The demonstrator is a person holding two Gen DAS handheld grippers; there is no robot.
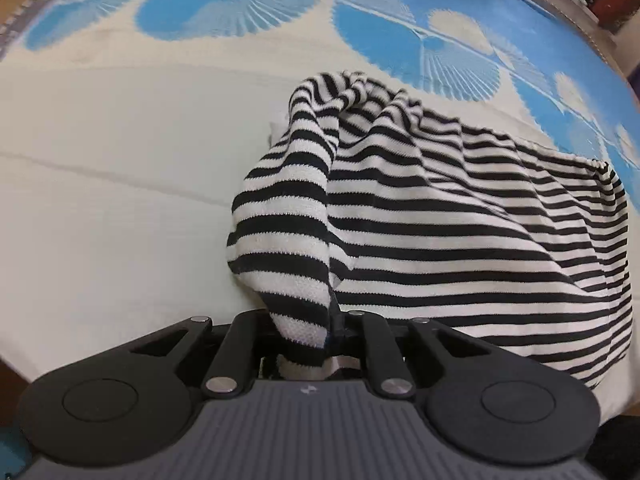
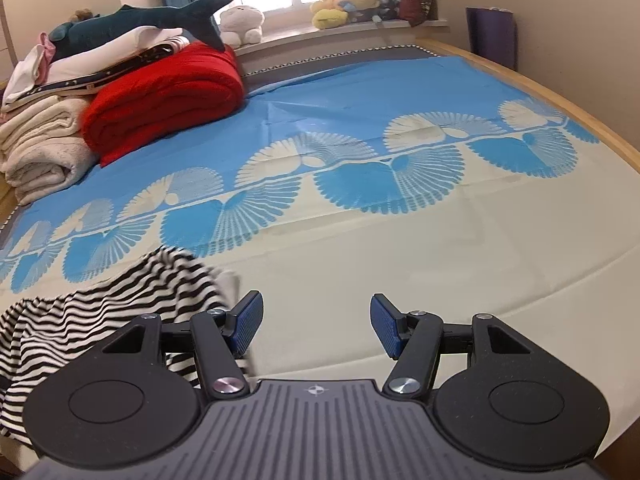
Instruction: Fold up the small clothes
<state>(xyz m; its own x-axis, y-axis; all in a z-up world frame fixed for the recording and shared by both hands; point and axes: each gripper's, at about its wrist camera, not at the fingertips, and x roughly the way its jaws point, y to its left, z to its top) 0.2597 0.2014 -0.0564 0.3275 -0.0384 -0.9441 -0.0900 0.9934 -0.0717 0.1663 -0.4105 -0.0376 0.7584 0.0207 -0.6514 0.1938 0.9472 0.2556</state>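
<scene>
A black-and-white striped garment (image 1: 460,208) lies crumpled on the bed sheet (image 1: 120,184), spreading to the right in the left wrist view. My left gripper (image 1: 308,340) is shut on a bunched edge of it, and that edge hangs lifted from the jaws. In the right wrist view the same striped garment (image 2: 120,300) sits at the lower left, just beside the left blue pad. My right gripper (image 2: 316,324) stands open over bare cream sheet, its blue pads (image 2: 386,326) wide apart with nothing between them.
The bed sheet (image 2: 400,240) is cream near me and blue with fan patterns farther off. A red folded blanket (image 2: 168,100), cream towels (image 2: 44,144) and stacked clothes with a plush shark (image 2: 140,20) lie at the far left. Plush toys (image 2: 348,0) line the windowsill. The wooden bed edge (image 2: 560,100) runs along the right.
</scene>
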